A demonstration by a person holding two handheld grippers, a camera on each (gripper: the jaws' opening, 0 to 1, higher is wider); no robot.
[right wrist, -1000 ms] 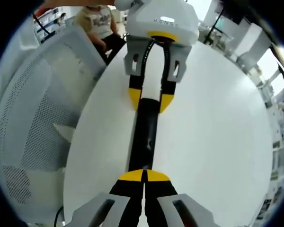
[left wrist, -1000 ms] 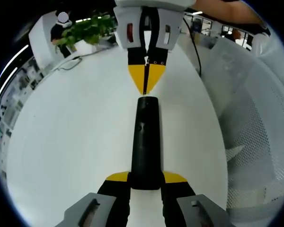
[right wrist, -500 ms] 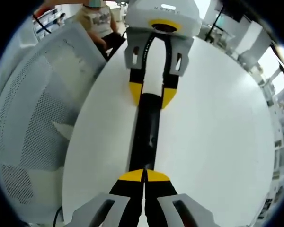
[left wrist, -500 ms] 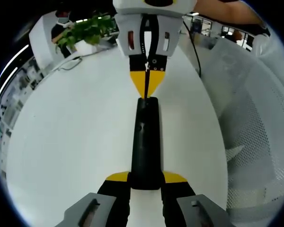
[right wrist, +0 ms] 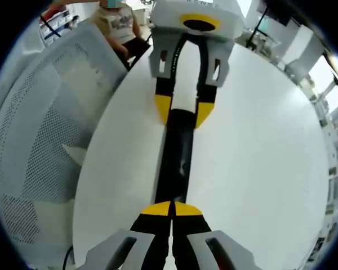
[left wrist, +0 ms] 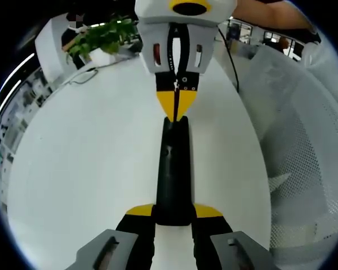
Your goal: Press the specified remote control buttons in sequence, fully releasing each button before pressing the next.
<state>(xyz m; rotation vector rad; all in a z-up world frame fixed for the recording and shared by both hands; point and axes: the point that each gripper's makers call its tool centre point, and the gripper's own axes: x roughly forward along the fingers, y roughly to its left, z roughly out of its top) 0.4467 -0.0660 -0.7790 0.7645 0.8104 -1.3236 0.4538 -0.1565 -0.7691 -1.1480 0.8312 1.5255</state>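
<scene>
In the left gripper view, a potted plant (left wrist: 104, 35) sits at the upper left on the far edge of the white table (left wrist: 73, 163), with a thin cable (left wrist: 81, 76) just below it. At centre, the black remote control (left wrist: 173, 169) lies lengthwise on the table, its near end pinched between the yellow tips of the left gripper (left wrist: 173, 211) at the bottom of the frame. From the top centre the right gripper (left wrist: 175, 117) reaches in, its yellow tips pressed together and touching the remote's far end. A white mesh chair (left wrist: 304, 146) fills the right side. In the right gripper view, the mesh chair (right wrist: 39, 140) stands at the left and a person (right wrist: 117, 28) sits at the upper left. At centre the remote control (right wrist: 176, 157) runs up the frame, clamped at its far end by the left gripper (right wrist: 183, 115); the right gripper (right wrist: 171, 209) at the bottom has its tips closed together on the remote's near end. The table (right wrist: 259, 169) spreads to the right.
</scene>
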